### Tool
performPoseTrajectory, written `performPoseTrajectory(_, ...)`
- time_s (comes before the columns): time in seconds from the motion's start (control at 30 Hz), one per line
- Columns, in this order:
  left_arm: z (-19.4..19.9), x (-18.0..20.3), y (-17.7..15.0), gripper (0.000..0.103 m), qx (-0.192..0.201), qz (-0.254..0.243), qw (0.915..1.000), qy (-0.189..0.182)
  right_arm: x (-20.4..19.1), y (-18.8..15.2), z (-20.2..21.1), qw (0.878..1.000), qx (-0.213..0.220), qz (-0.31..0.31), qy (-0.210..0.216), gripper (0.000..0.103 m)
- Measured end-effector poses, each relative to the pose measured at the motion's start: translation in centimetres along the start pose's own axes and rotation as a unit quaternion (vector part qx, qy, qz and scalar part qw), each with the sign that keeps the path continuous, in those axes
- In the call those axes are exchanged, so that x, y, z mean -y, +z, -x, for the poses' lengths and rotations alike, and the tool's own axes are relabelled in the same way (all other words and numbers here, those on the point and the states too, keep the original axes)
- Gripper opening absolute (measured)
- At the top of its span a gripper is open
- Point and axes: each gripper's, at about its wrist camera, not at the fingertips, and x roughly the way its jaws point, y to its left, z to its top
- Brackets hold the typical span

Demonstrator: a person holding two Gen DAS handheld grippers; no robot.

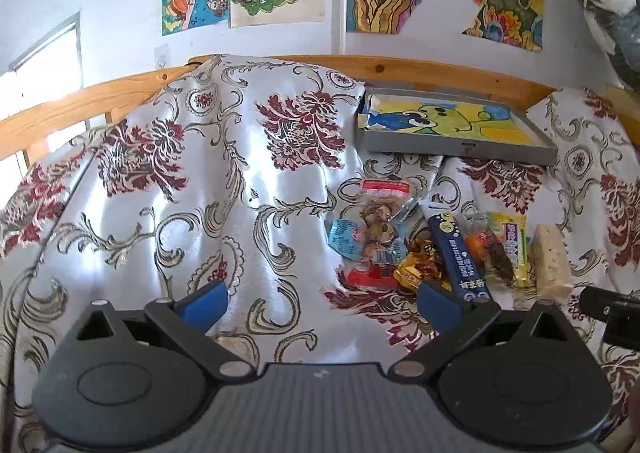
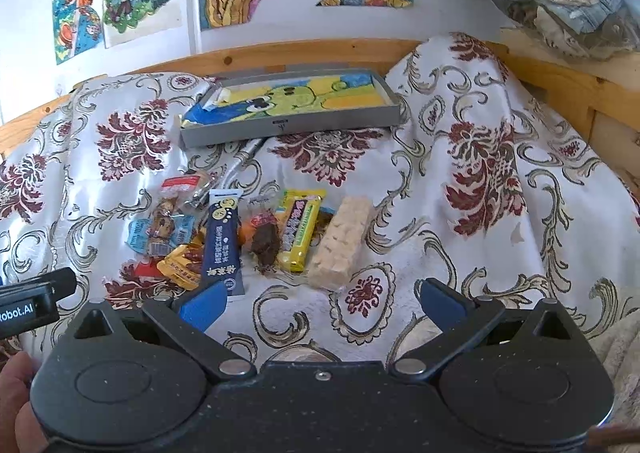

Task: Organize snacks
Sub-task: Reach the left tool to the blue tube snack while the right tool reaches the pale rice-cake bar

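Both the left gripper (image 1: 322,303) and right gripper (image 2: 322,303) hover with blue-padded jaws spread wide, holding nothing. The snacks lie clustered on a glossy floral damask cloth (image 2: 460,181): a long navy packet (image 2: 222,249), a crinkly yellow bar (image 2: 301,229), a pale knobbly rice bar (image 2: 340,245). Beyond them sits a shallow grey rectangular tray (image 2: 292,125) lined with a cartoon drawing.
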Motion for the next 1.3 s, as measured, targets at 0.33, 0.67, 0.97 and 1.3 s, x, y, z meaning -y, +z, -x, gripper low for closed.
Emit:
performPoseTrajectory(0.33,-0.8,0.9,1.2,0.102,-0.037,-0.015,0.9991,0.018,1.0,1.2,-1.6,0.998,-0.054,-0.013,0.003,0.102)
performPoseTrajectory(0.67,-2.0,2.2,2.8,0.102,-0.050,-0.039,0.9976,0.026,1.8,2.6,-2.8,0.996,-0.081,-0.022,0.023,0.102)
performPoseTrajectory(0.97,-3.5,3.6,3.8,0.102,-0.051,-0.066,0.9963,0.024,2.4,3.3,-3.8,0.995,-0.088,-0.024,0.033,0.102)
performPoseTrajectory(1.3,-6.0,4.5,4.2,0.102,-0.078,-0.063,0.9949,0.005,3.2,4.6,-6.1,0.994,-0.101,-0.012,0.048,0.102)
